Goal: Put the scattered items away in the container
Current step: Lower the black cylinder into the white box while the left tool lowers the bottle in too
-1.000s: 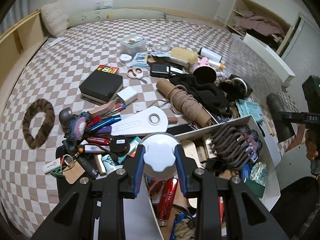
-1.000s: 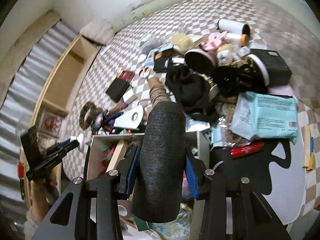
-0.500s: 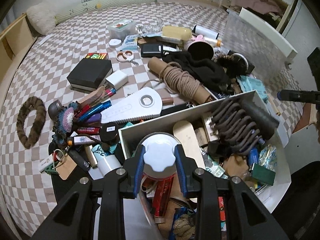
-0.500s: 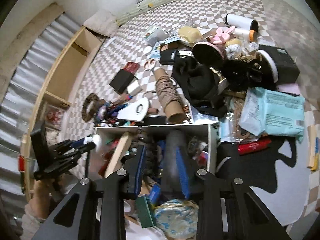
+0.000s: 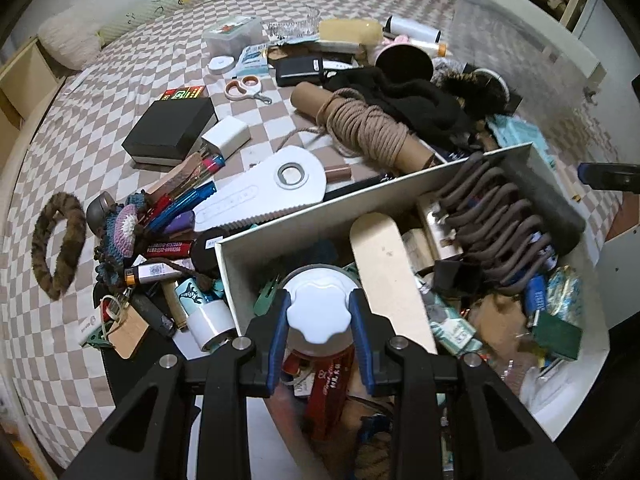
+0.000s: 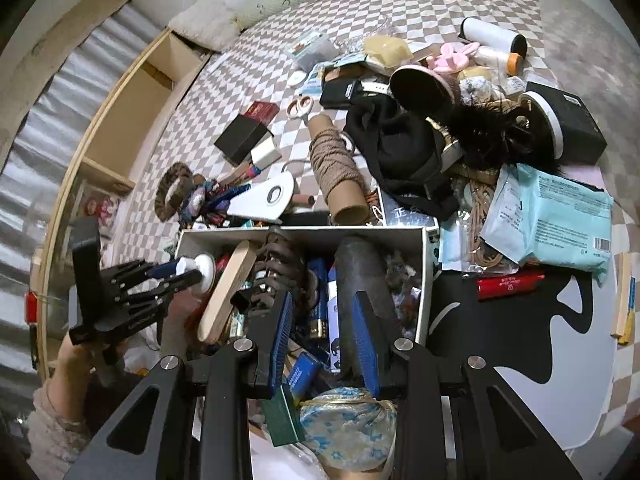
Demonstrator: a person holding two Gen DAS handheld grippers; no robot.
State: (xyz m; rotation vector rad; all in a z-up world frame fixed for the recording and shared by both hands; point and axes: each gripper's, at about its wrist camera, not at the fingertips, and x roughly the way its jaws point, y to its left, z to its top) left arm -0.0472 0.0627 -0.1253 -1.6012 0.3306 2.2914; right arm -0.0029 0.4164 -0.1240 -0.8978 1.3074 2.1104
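Note:
My left gripper [image 5: 319, 312] is shut on a white scalloped lid [image 5: 319, 309] and holds it above the near left corner of the white box [image 5: 320, 222]. It also shows in the right wrist view [image 6: 192, 274] over the box's left side. My right gripper [image 6: 325, 330] is open and empty above the white box [image 6: 424, 280]. The black foam roller [image 6: 362, 284] lies in the box just beyond its fingers. The box is crowded with a brown coil [image 5: 492, 220], a wooden slat [image 5: 384, 276] and small packets.
Scattered on the checkered bed: a twine spool [image 5: 368, 130], black box [image 5: 170, 130], white perforated plate [image 5: 264, 190], pens [image 5: 180, 200], scissors [image 5: 244, 88], brown fur ring [image 5: 58, 240], black cloth [image 6: 400, 152], teal packet [image 6: 548, 216], red tube [image 6: 510, 284].
My right gripper let go of the black roller into the box and opened. My left gripper carried the white lid forward and over the box.

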